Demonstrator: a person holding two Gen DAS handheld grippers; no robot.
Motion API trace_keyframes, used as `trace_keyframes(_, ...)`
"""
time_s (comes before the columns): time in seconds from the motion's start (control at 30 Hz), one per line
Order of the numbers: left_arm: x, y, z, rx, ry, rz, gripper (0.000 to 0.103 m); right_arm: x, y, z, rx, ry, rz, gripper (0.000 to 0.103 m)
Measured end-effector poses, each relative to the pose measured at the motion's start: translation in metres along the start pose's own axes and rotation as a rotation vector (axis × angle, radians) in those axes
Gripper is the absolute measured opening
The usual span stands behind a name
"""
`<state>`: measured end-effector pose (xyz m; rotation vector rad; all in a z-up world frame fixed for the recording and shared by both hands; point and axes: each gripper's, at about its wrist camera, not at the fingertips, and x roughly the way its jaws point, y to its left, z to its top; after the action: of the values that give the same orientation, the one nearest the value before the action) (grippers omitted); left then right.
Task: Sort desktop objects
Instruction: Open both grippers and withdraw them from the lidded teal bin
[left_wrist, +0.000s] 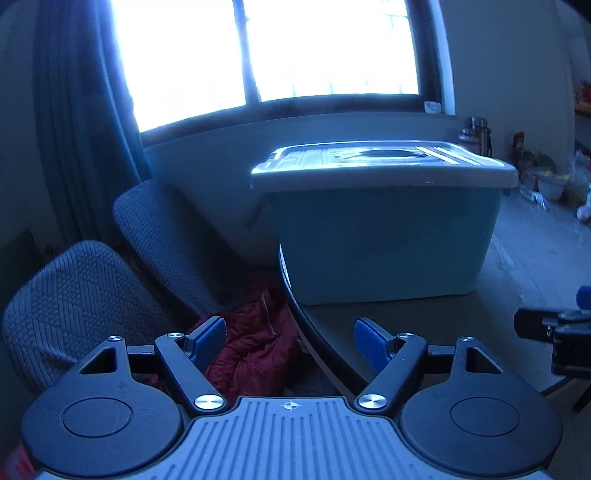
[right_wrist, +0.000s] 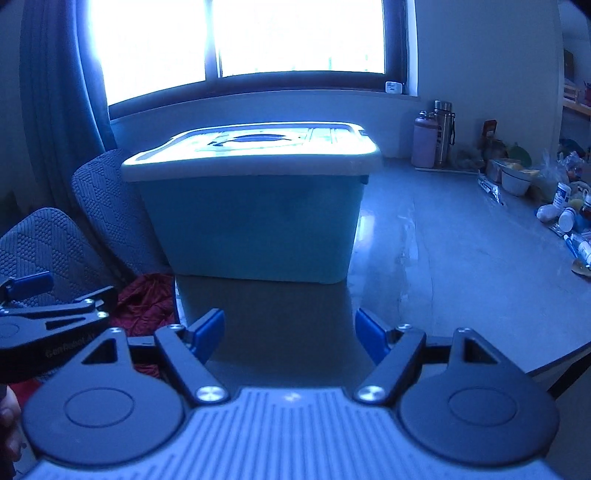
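Left wrist view: your left gripper (left_wrist: 290, 341) is released, nothing between its two blue pads (left_wrist: 210, 341). One lidded blue bin (left_wrist: 384, 236) stands ahead at the desk (left_wrist: 517, 266) edge. Two grey chairs (left_wrist: 74, 302) and one red cloth (left_wrist: 255, 354) lie left; the right gripper is cut off at the frame edge.

Right wrist view: your right gripper (right_wrist: 290, 338) is released and empty. Two bottles (right_wrist: 434, 134) stand behind; small items (right_wrist: 565, 214) at right are too cluttered to count.
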<state>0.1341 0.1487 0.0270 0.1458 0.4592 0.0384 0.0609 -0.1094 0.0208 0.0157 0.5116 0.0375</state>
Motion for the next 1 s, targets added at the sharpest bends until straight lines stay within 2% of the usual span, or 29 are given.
trace_keyframes(0.4, 0.007, 0.002, -0.010, -0.020, -0.013, 0.004, 0.079, 0.006, 0.002, -0.019, -0.005, -0.014, -0.002, 0.078)
trace_keyframes(1.0, 0.012, 0.000, -0.014, -0.048, 0.009, -0.023, 0.079, 0.007, 0.004, -0.024, 0.004, -0.019, -0.002, 0.079)
